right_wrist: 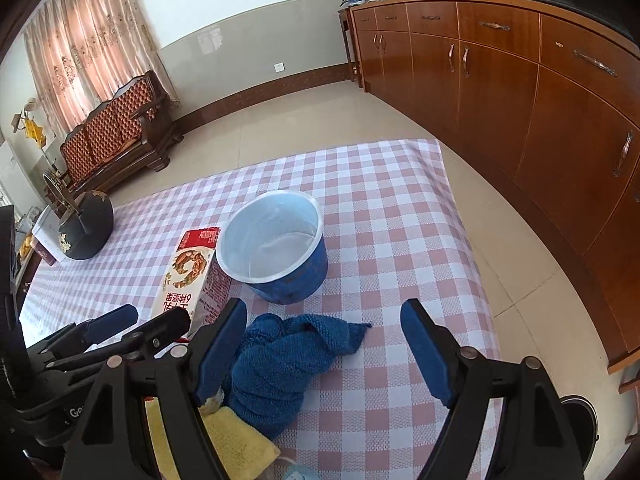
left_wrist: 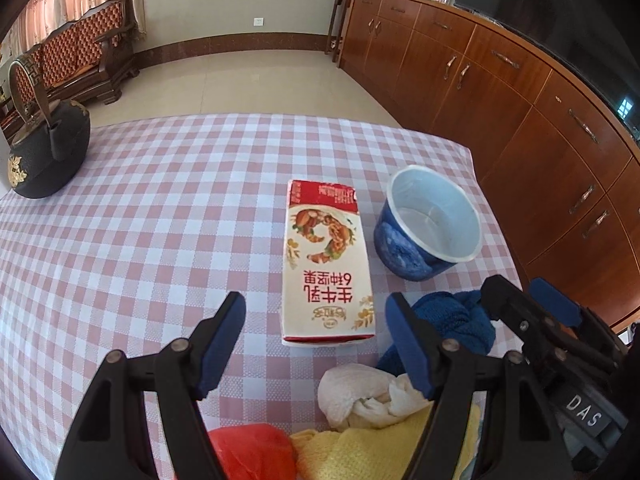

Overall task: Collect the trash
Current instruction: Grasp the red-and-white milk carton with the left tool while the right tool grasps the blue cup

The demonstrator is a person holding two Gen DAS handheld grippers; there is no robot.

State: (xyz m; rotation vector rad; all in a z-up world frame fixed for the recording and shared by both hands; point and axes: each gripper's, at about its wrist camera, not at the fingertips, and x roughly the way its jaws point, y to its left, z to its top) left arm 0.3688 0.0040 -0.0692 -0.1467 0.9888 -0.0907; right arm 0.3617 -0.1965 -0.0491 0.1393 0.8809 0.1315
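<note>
A red and cream milk carton [left_wrist: 326, 264] [right_wrist: 188, 272] lies flat on the checked tablecloth. To its right stands an empty blue paper bowl [left_wrist: 428, 224] [right_wrist: 276, 248] with a white inside. My left gripper [left_wrist: 320, 332] hangs open just above the carton's near end, nothing between its fingers. A crumpled white tissue [left_wrist: 360, 396] and a red wrapper [left_wrist: 252, 452] lie near it. My right gripper [right_wrist: 326, 340] [left_wrist: 532, 300] is open over a bunched blue knitted cloth [right_wrist: 280, 360] [left_wrist: 456, 320], short of the bowl.
A yellow cloth [left_wrist: 368, 452] [right_wrist: 236, 440] lies at the near edge. A black iron teapot [left_wrist: 48, 148] [right_wrist: 86, 228] stands far left. Wooden cabinets [left_wrist: 520, 92] line the right side past the table edge [right_wrist: 460, 216]. A wooden bench [right_wrist: 116, 144] stands by the curtains.
</note>
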